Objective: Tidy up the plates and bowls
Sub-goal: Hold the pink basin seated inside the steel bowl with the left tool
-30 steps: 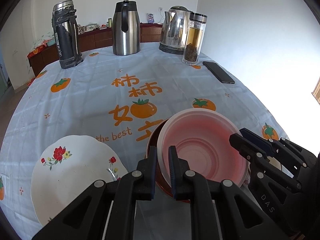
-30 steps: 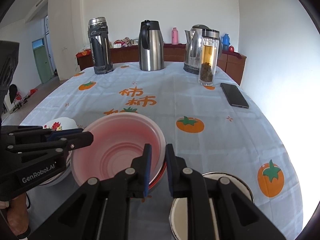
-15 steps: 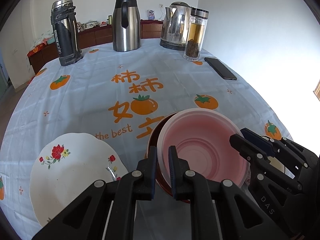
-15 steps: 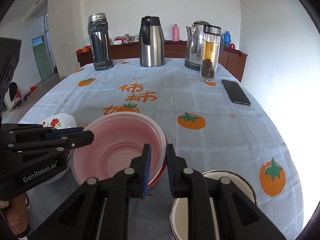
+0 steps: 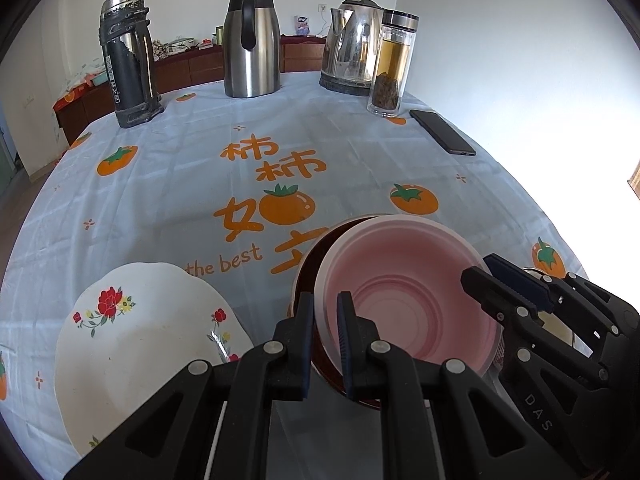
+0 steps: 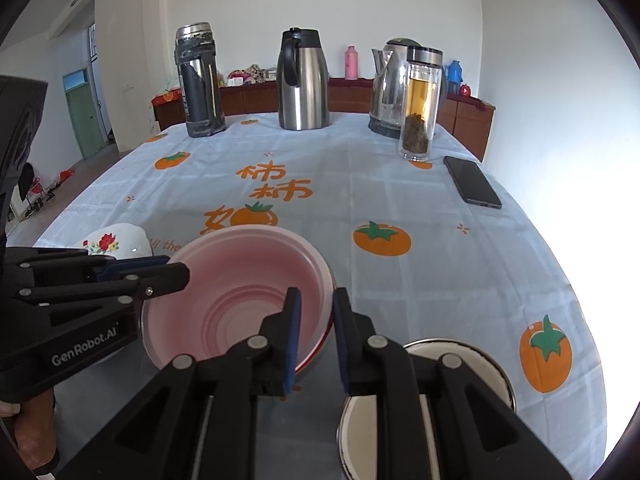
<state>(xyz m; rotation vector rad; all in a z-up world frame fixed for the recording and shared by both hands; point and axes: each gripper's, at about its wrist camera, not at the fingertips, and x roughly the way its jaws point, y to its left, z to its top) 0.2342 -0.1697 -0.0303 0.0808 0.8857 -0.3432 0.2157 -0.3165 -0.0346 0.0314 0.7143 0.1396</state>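
A pink bowl (image 5: 404, 292) sits nested in a dark red bowl (image 5: 298, 280) near the table's front edge. My left gripper (image 5: 322, 300) is shut on the pink bowl's left rim, one finger inside and one outside. My right gripper (image 6: 316, 296) is shut on the opposite rim of the pink bowl (image 6: 240, 280), and the red bowl's edge (image 6: 320, 346) shows just below its fingers. Each gripper also appears in the other's view, the right gripper (image 5: 480, 276) and the left gripper (image 6: 176, 270). A white floral plate (image 5: 140, 340) lies to the left of the bowls.
A metal-rimmed white bowl (image 6: 460, 364) sits at the front right, under my right gripper. At the far side stand a dark thermos (image 5: 128, 60), a steel jug (image 5: 250, 44), a kettle (image 5: 352, 48) and a glass tea bottle (image 5: 390, 68). A phone (image 5: 442, 132) lies near the right edge.
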